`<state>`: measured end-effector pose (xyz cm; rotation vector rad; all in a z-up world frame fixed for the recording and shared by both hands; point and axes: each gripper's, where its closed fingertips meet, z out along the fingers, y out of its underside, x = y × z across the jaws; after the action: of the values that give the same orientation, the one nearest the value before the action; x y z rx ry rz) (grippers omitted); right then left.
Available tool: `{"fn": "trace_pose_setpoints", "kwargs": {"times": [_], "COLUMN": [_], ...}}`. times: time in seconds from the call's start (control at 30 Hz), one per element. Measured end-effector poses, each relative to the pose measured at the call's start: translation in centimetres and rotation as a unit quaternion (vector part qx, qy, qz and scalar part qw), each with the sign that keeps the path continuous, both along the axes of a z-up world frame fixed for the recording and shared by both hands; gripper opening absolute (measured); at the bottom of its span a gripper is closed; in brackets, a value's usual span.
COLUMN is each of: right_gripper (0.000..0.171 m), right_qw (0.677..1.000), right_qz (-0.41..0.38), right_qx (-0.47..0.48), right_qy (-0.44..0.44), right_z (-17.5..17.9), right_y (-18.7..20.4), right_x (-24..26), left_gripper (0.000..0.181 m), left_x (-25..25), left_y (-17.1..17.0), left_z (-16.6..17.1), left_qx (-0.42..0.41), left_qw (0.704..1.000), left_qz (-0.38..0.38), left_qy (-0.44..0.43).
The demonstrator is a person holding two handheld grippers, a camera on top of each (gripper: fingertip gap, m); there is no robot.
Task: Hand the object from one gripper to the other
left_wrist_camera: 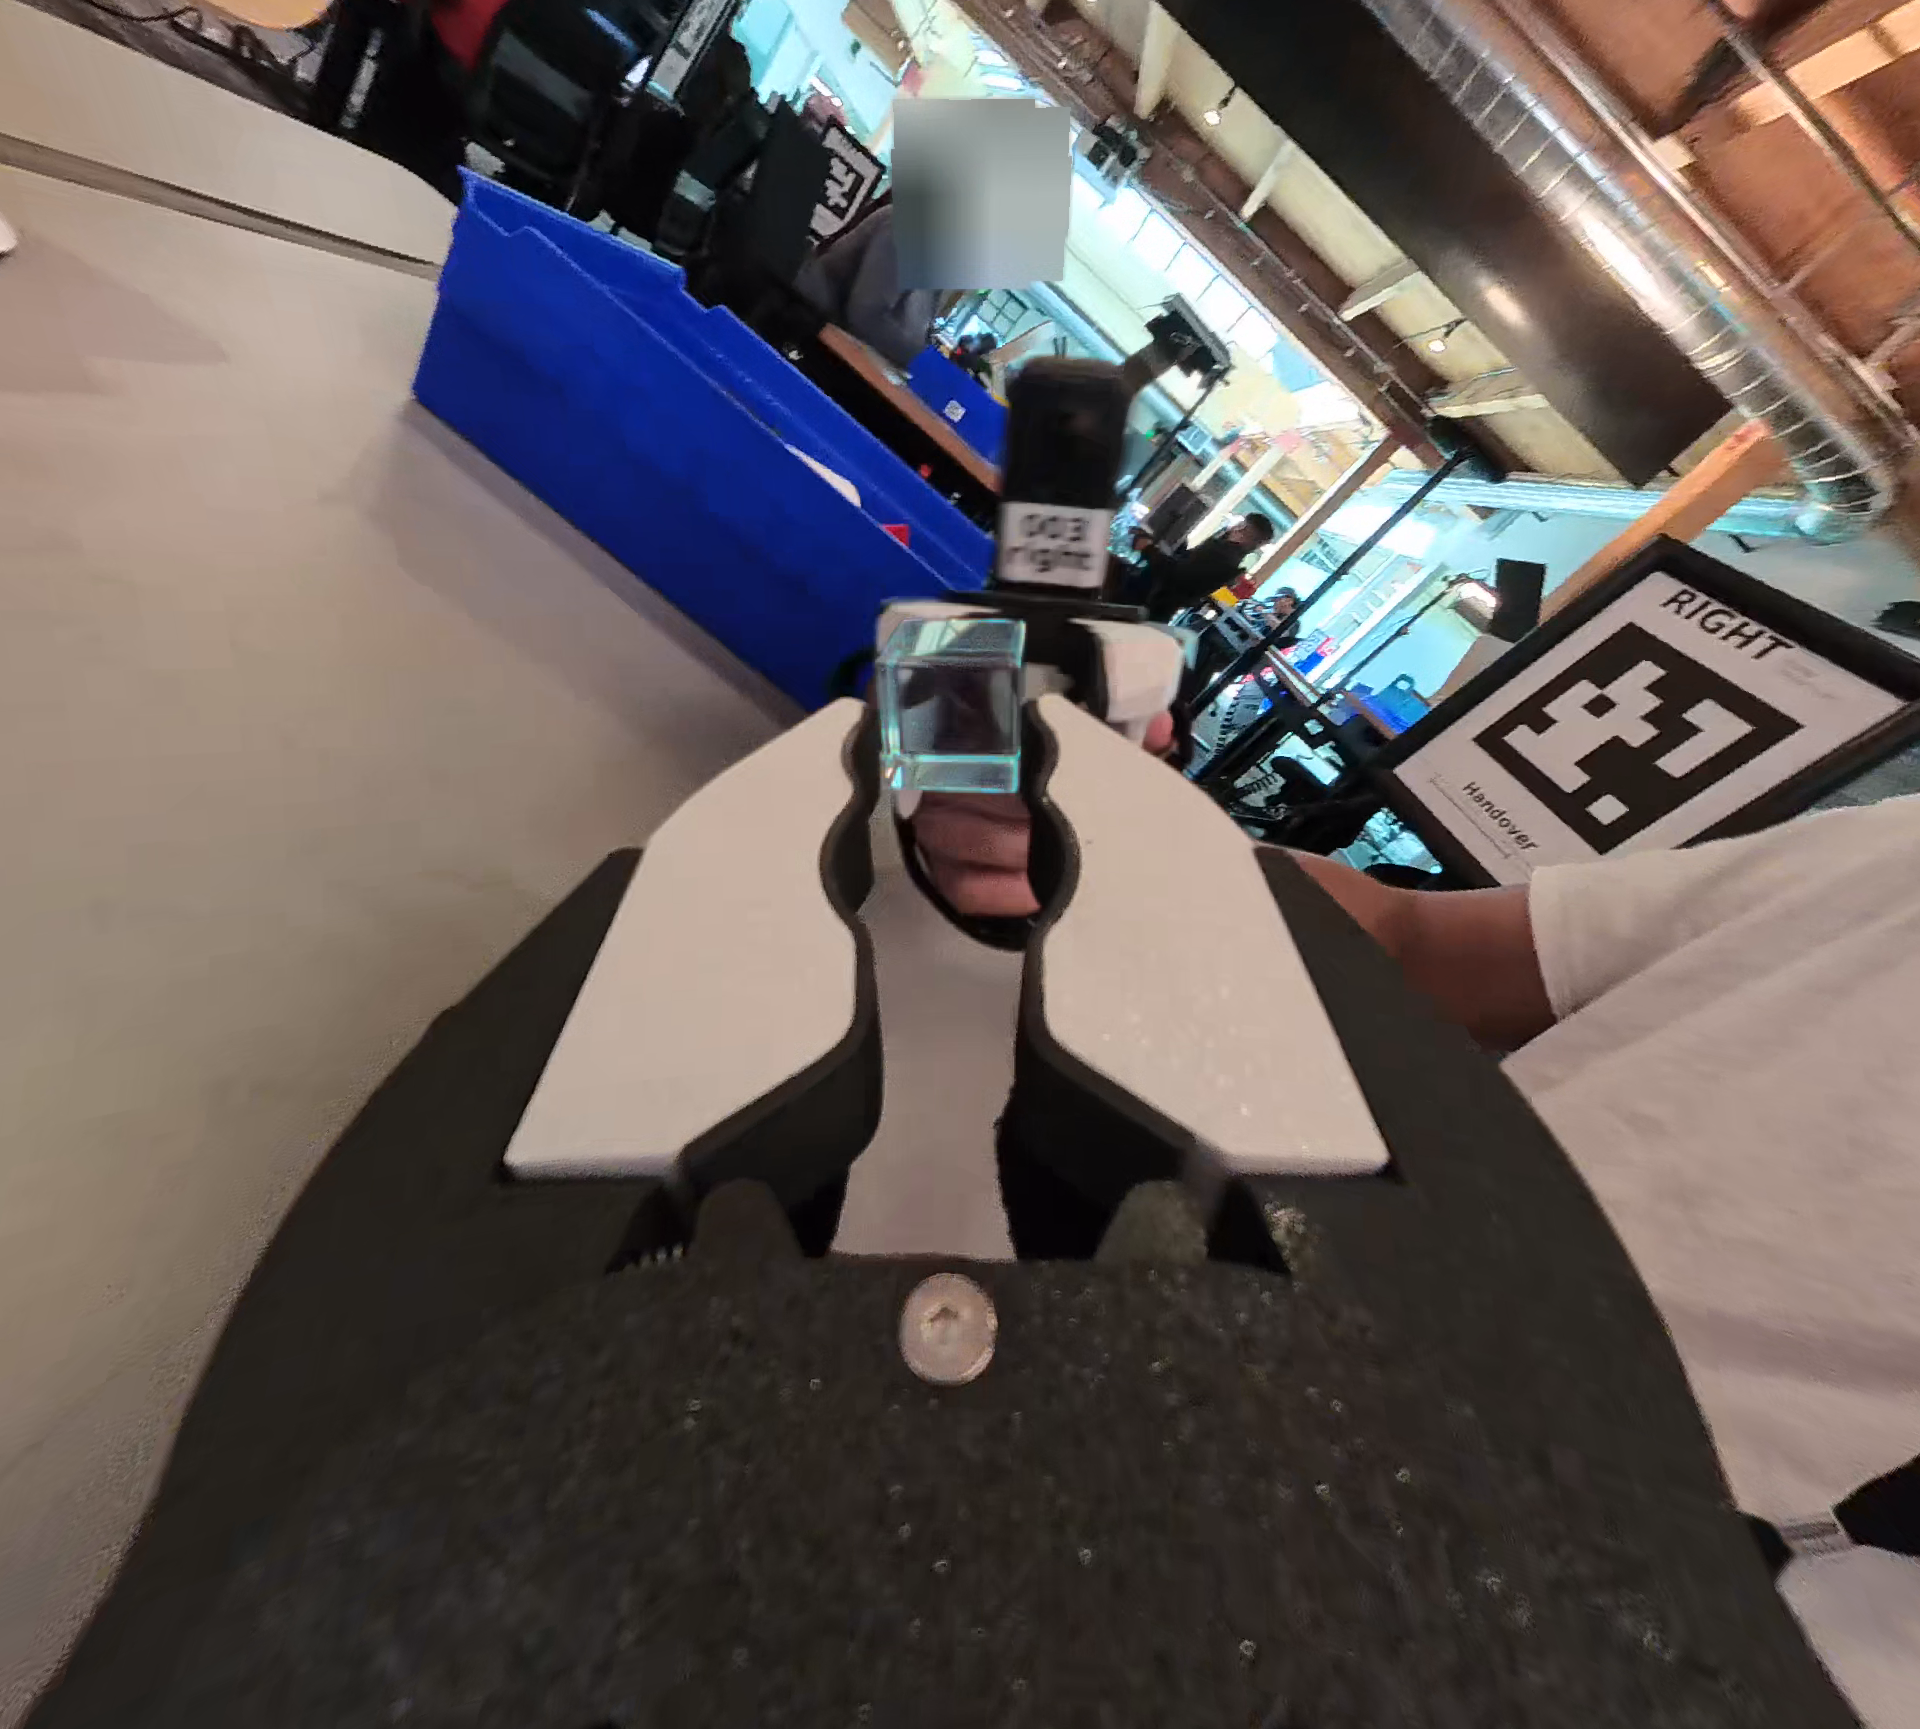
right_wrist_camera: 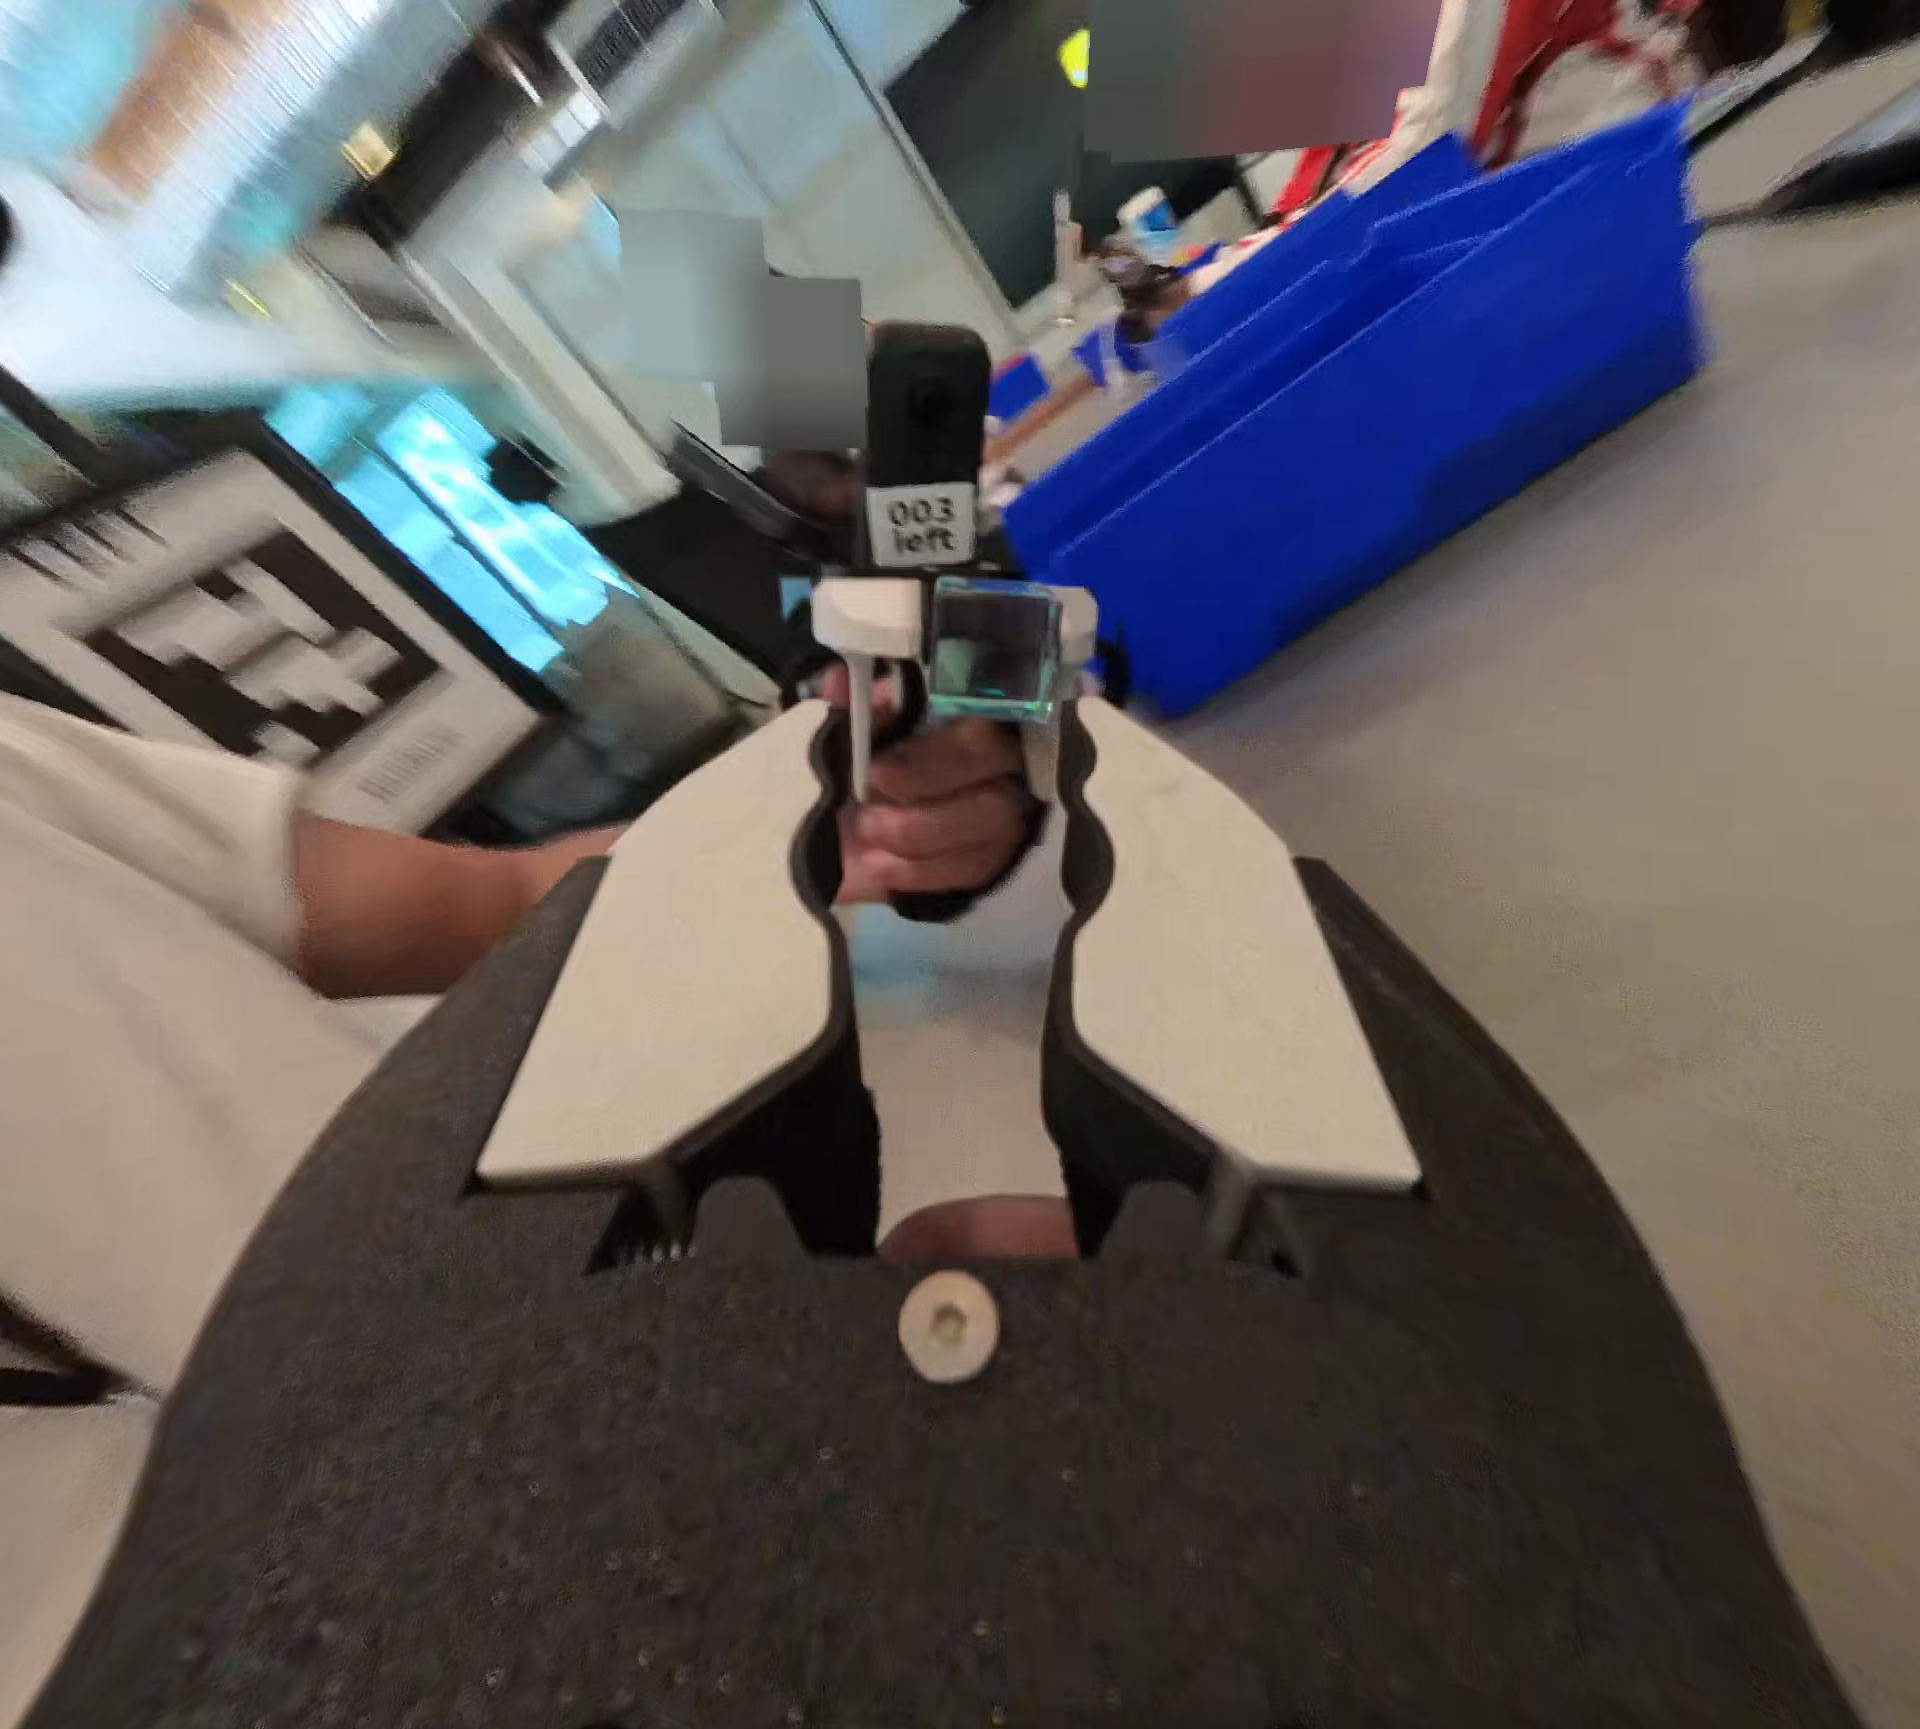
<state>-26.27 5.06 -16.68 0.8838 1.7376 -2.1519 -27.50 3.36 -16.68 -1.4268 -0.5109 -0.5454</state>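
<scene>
1. Clear cube, teal along its edges, up in the air and well off the table, pinched at the very tips of the left gripper. Gripped that far out probably so that part of it juts forward for the other side to take.
2. Left jaws clenched on the cube, pads against two opposite faces.
3. Right gripper pointed nose to nose at the left one, jaws spread wider than the cube and grasping nothing. Cube at 12 to 1 o'clock just past its tips, seemingly not yet between them; wide spread likely meant for slipping around it.
4. In the right wrist view, a hand wrapped round the left gripper's handle, at 6 o'clock from the cube.
5. Blue bin on the table at 10 o'clock in the left wrist view, well apart. Framed black-and-white marker board at 3 o'clock. Neither in the way.
6. Judged as the approach stage: closing in and clamping by the right still to come, letting go by the left only after. Slick faces, so some risk of a slip.
</scene>
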Motion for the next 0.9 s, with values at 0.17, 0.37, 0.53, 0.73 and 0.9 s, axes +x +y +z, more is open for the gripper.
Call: {"fn": "trace_pose_setpoints", "kwargs": {"times": [0.17, 0.37, 0.53, 0.73, 0.9], "right_gripper": [0.042, 0.029, 0.026, 0.026, 0.026], "right_qw": [0.987, 0.993, 0.996, 0.998, 0.914], "right_qz": [0.071, 0.049, 0.033, -0.022, -0.124], "right_qx": [-0.091, -0.065, -0.045, 0.041, 0.324], "right_qy": [-0.107, -0.087, -0.076, -0.039, 0.21], "right_z": [-0.5, -1.1, -1.6, -3.3, -5.3], "right_y": [-1.1, -0.8, -0.4, 0.6, 1.4], "right_x": [0.2, -0.2, -0.7, -1.8, -2.2], "left_gripper": [0.025, 0.025, 0.025, 0.045, 0.054], "left_x": [0.9, 1.1, 0.7, -0.6, -1.0], "left_y": [1.2, 1.9, 2.0, 0.8, 0.6], "left_z": [-0.1, -1.2, -1.6, -3.2, -3.9], "left_qx": [-0.008, -0.037, -0.048, -0.143, -0.144], "left_qw": [1.0, 0.999, 0.999, 0.981, 0.987], "left_qz": [-0.012, -0.006, 0.012, 0.057, 0.051], "left_qy": [0.006, 0.008, 0.01, 0.118, 0.054]}}
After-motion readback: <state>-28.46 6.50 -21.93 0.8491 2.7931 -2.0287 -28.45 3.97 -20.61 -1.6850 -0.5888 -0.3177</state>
